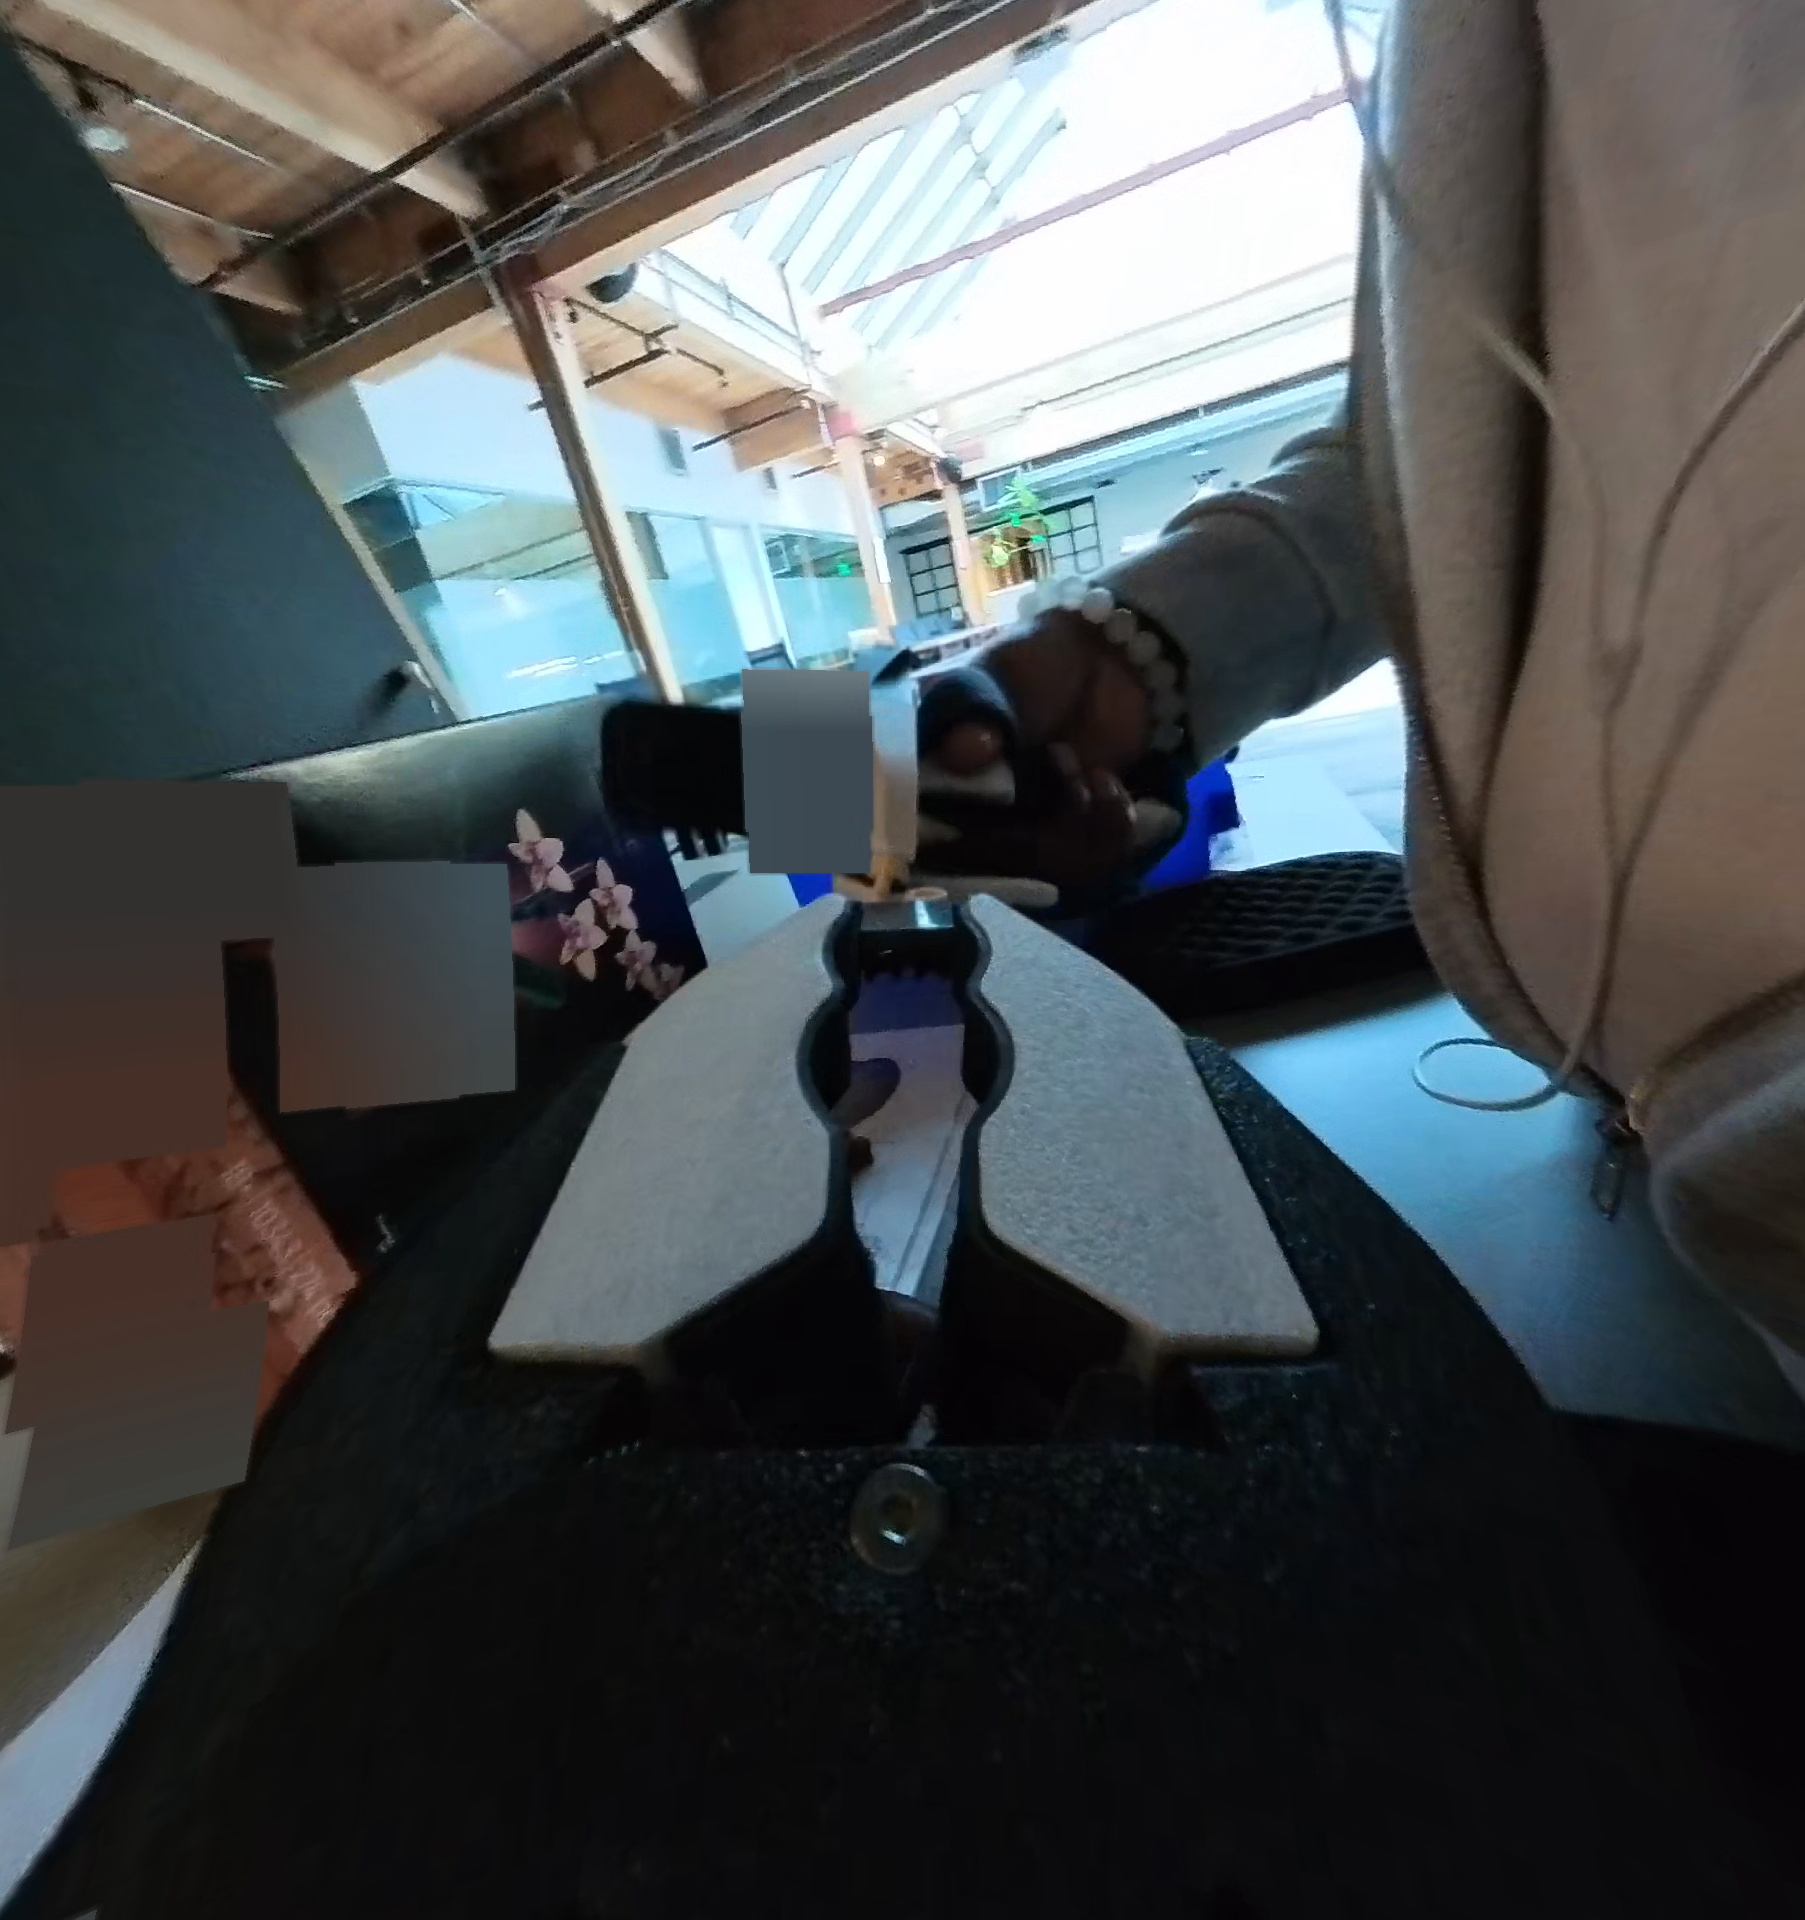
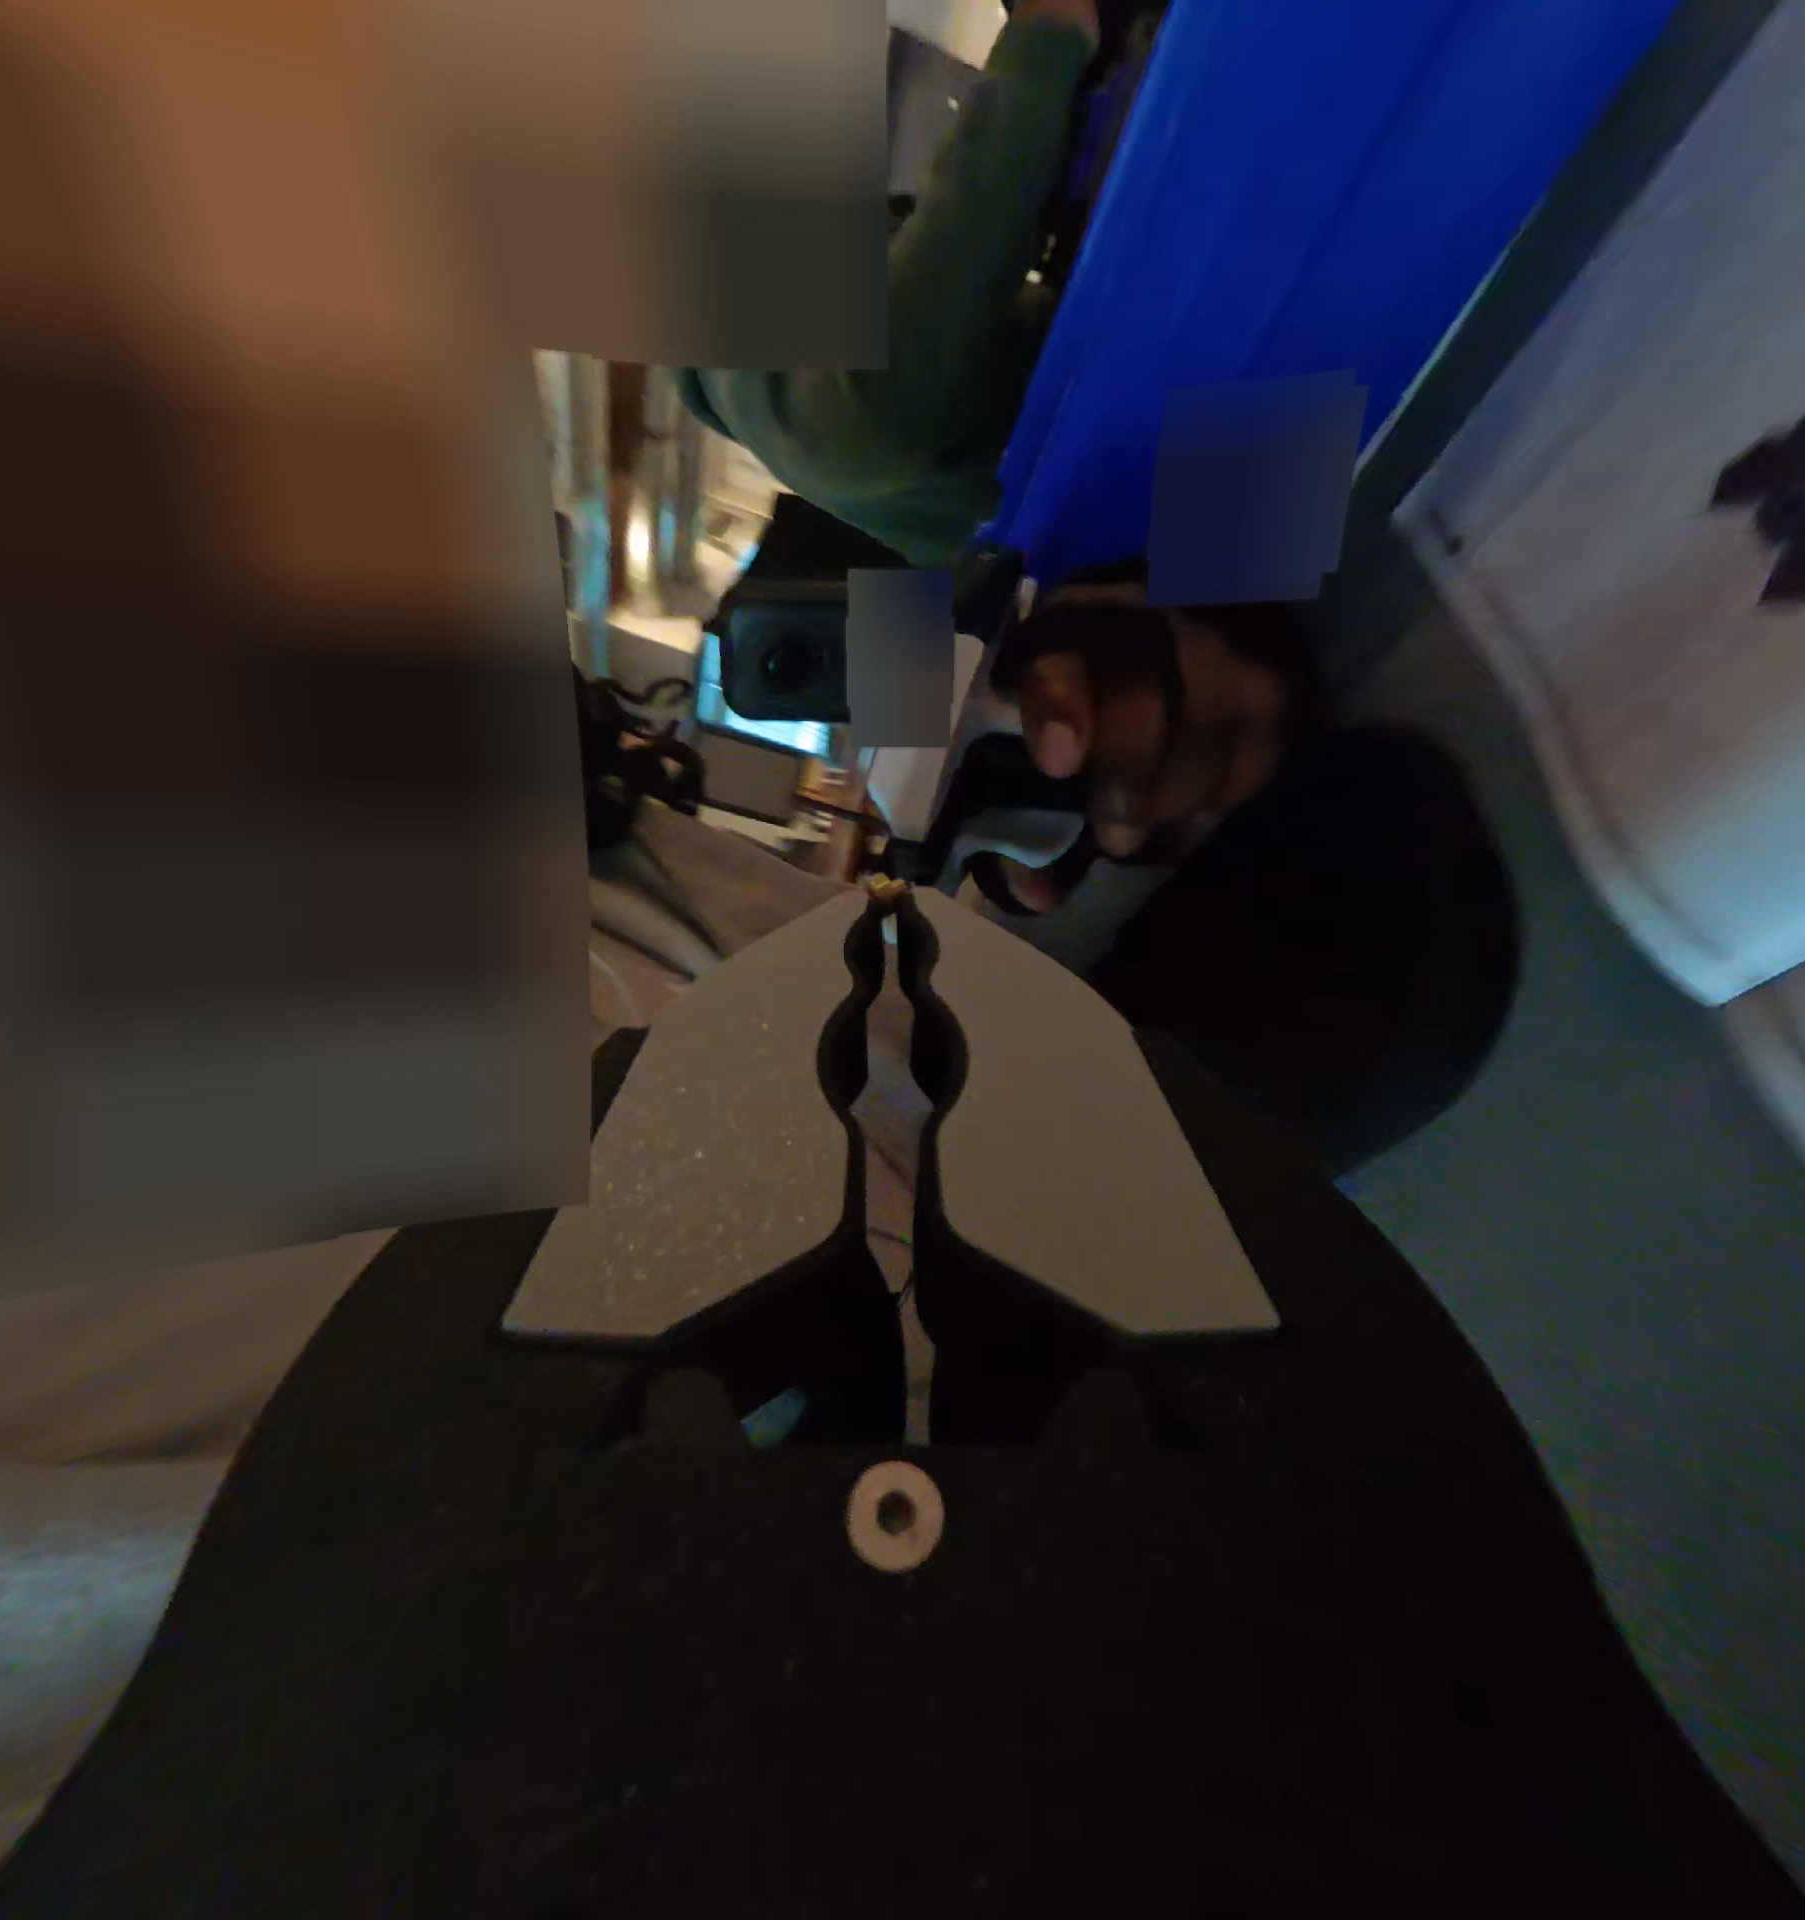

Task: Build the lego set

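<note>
Centre frame, left claw (image 1: 903,925) clamps a small metal block (image 1: 906,921); right claw (image 2: 885,902) (opposite, tip-to-tip) pinches a tan bit (image 2: 885,886).

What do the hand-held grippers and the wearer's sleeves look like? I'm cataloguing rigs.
Each hand-held gripper has a black textured body, one central screw and two pale grey fingers with wavy black-lined inner edges. A beige sleeve and pale beaded bracelet show.

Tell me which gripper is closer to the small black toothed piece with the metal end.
Left. The black toothed piece sits between the left gripper's fingers at their tips. The right gripper reaches in from just beyond it, fingers closed on a yellowish piece.
</note>
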`<state>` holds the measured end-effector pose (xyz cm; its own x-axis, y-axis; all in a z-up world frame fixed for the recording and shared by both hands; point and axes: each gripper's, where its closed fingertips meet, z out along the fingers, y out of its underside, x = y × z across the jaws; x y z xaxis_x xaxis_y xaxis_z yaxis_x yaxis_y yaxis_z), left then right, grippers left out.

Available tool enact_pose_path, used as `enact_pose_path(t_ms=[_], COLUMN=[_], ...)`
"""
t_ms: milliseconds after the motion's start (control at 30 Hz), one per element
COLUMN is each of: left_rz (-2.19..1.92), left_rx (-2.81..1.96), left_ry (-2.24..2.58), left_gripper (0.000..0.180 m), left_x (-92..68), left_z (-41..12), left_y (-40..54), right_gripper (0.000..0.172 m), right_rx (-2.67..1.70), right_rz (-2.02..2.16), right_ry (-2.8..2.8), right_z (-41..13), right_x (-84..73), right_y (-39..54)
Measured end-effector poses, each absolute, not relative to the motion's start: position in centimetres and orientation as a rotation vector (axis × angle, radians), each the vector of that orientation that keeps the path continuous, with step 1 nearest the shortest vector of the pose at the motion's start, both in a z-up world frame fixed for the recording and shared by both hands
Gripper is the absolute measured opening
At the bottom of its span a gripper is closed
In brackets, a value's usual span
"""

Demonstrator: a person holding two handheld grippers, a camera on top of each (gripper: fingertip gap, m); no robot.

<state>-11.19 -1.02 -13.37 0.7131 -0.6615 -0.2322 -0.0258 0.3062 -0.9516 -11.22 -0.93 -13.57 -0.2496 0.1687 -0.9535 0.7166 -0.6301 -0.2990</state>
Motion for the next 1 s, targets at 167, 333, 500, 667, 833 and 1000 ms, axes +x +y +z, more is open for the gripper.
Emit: enact_pose_path(t_ms=[167,333,500,667,833,1000], left_rz=[-0.48,-0.46,-0.453,-0.436,-0.381,-0.278], left_rx=[-1.183,-1.189,-1.186,-1.183,-1.175,-1.171], left_ry=[0.7,0.736,0.749,0.771,0.811,0.852], left_gripper=[0.016,0.016,0.016,0.016,0.016,0.016], left_x=[-11.0,-10.5,-10.4,-10.2,-9.9,-9.7], left_z=[-13.3,-13.6,-13.7,-13.8,-14.1,-14.3], left_y=[-1.3,-1.3,-1.4,-1.4,-1.6,-1.4], right_gripper=[0.0,0.0,0.0,0.0,0.0,0.0], right_rx=[1.584,1.577,1.585,1.609,1.665,1.727], right_rz=[-1.949,-1.929,-1.896,-1.856,-1.812,-1.78], right_ry=[0.945,0.936,0.948,0.986,1.038,1.091], right_z=[-13.5,-13.6,-13.9,-14.2,-14.6,-14.7], right_x=[-11.0,-10.7,-10.6,-10.4,-10.2,-10.0], right_y=[-0.9,-1.0,-1.4,-1.6,-1.6,-1.4])
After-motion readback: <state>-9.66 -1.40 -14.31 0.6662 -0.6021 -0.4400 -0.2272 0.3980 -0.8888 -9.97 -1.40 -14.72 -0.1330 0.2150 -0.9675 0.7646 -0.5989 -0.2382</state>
